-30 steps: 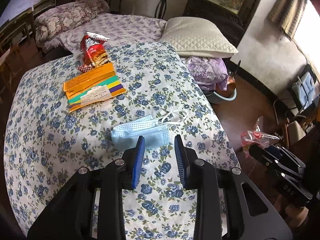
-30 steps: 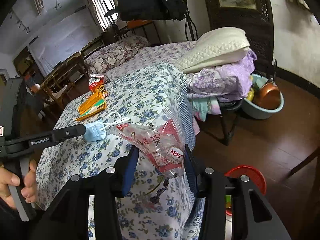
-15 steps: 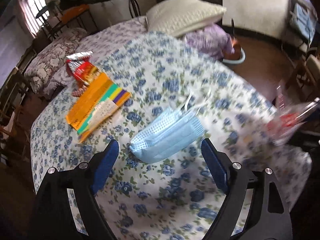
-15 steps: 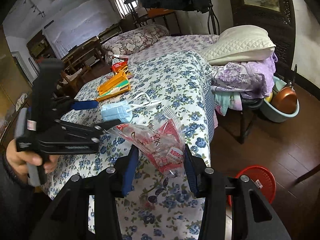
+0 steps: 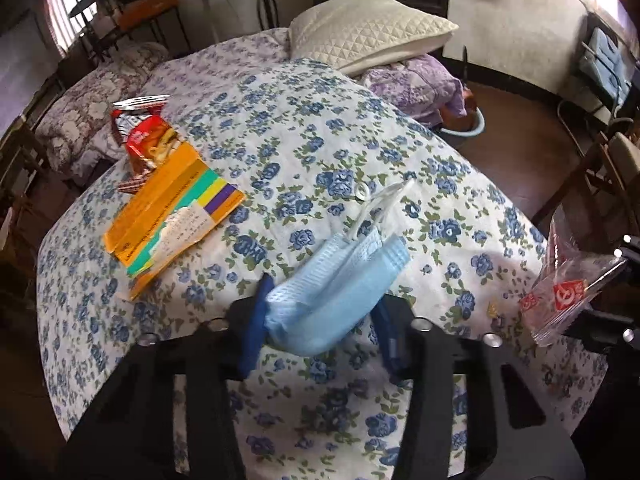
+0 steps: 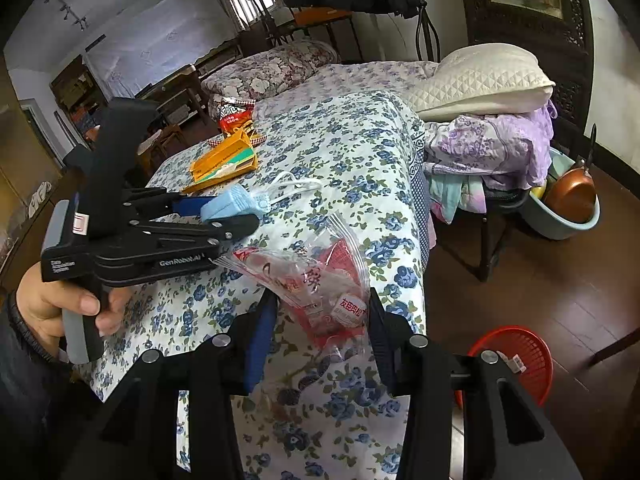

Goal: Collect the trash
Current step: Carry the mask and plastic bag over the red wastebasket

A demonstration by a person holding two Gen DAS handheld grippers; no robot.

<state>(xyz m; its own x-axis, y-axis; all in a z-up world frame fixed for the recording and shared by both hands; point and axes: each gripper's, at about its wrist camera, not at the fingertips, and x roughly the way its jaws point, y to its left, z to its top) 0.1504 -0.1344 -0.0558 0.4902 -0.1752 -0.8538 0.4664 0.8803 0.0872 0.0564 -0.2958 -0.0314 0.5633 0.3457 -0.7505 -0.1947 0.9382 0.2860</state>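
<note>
The left gripper has just been closing and now pinches the blue mask, its fingers pressing the folded fabric from both sides. The mask sits on the flowered bedspread, its white loops trailing away from the gripper. Farther up the bed lie an orange packet and a red snack wrapper, touching each other. The right gripper pinches a clear plastic bag with red printing, held just above the bed's near edge. A red basket stands on the floor beside the bed.
</note>
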